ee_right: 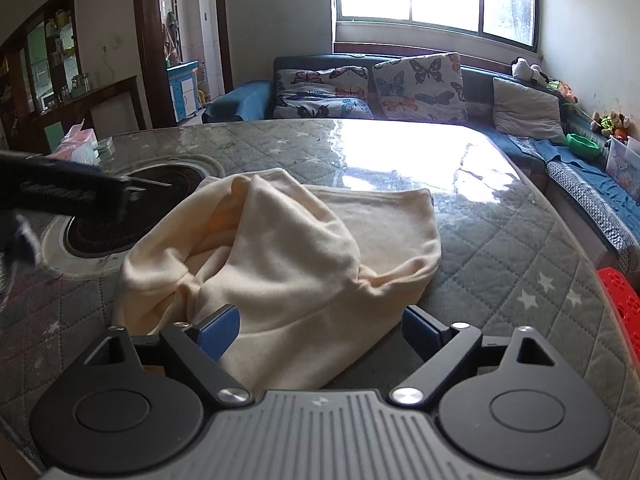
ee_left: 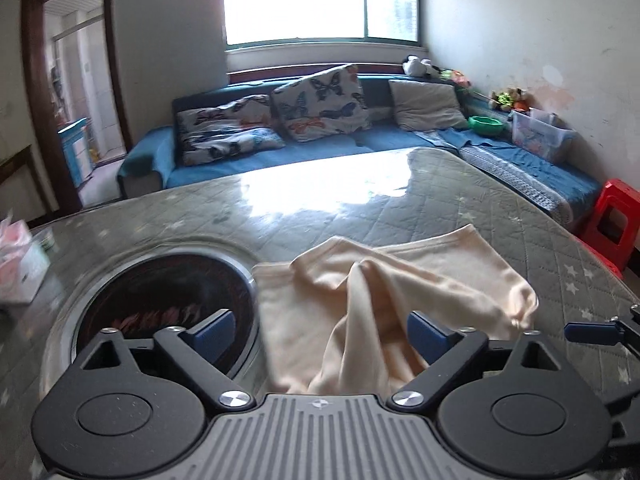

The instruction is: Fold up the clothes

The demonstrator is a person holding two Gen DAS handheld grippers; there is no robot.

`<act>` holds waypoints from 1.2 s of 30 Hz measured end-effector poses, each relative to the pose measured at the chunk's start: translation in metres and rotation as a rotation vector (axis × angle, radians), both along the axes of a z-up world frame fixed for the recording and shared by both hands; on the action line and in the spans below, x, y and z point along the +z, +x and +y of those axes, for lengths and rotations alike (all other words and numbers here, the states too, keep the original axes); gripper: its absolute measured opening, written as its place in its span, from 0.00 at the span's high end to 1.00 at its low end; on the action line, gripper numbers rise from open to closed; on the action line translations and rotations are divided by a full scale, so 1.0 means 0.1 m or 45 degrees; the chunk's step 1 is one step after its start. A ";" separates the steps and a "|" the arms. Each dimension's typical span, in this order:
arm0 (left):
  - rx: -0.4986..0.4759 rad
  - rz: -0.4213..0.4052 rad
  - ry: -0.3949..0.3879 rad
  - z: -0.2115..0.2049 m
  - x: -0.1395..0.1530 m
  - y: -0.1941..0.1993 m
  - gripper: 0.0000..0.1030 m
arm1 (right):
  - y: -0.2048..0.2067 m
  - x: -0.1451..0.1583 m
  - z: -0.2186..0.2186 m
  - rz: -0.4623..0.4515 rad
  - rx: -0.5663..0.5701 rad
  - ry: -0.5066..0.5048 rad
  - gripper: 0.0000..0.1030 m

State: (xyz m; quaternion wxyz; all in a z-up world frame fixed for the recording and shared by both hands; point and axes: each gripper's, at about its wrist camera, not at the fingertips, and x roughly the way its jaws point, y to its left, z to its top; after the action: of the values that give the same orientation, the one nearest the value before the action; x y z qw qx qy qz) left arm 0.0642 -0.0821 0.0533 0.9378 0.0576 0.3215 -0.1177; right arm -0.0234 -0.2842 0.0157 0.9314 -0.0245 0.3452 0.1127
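One cream knit garment (ee_left: 384,300) is seen bunched in the lower centre of both frames, lying on the grey quilted, star-printed tabletop (ee_left: 500,208). Its near folds are found between the spread blue pads of the left tool (ee_left: 320,336) and of the right tool (ee_right: 320,330); neither is pinching it. One round dark inset hob (ee_left: 168,300) is seen just left of the garment.

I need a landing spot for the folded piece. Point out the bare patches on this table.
Free: the shiny stretch of table between the cream garment and the sofa. Crowded: the left side, with the round dark inset and tissue box.
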 end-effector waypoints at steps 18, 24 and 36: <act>-0.188 0.138 -0.180 0.06 -0.29 0.20 0.94 | 0.55 0.34 0.01 -0.092 0.097 -0.025 0.23; -0.228 0.151 -0.238 0.20 -0.32 -0.24 0.95 | 0.81 0.45 0.23 -0.118 0.218 -0.032 0.27; -0.173 0.201 -0.296 0.36 -0.44 -0.41 0.94 | 1.42 -0.06 0.95 0.078 0.429 -0.139 0.42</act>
State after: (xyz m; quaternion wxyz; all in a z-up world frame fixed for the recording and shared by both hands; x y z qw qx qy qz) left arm 0.0227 -0.0459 0.0092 0.8999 -0.0392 0.3737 -0.2215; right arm 0.1190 -0.1889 0.0093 0.8856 -0.1291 0.3702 0.2488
